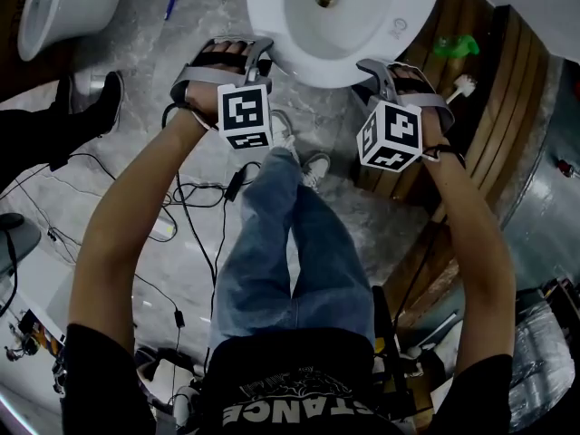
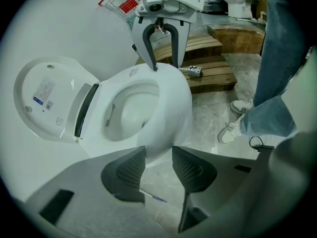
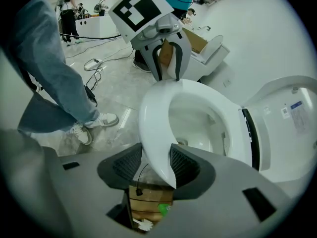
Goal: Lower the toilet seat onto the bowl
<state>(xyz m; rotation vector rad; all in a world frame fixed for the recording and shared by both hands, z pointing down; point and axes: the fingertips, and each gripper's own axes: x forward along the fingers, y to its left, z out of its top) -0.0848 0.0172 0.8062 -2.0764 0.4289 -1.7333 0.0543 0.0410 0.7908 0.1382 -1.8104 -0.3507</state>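
Both our arms reach forward and down, nearly straight: left arm (image 1: 118, 225), right arm (image 1: 471, 243). Left hand (image 1: 213, 80) wraps left gripper (image 2: 158, 152); right hand (image 1: 426, 107) wraps right gripper (image 3: 156, 150). Both grippers pitch steeply down, apart from each other, marker cubes (image 1: 245, 116) facing up toward us. Right jaws set partway apart, pads pressing both faces of toilet seat (image 3: 153, 118) rim. Left jaws likewise partway apart, tips pinching same rim.

The white plastic toilet seat (image 3: 153, 118) fills the jaws of the left gripper (image 2: 159, 155) and right gripper (image 3: 155, 152). Legs in blue jeans (image 1: 281, 243) block the middle. Brown wooden pallets (image 1: 471, 71) crowd the right, black cables (image 1: 204, 191) the left floor.
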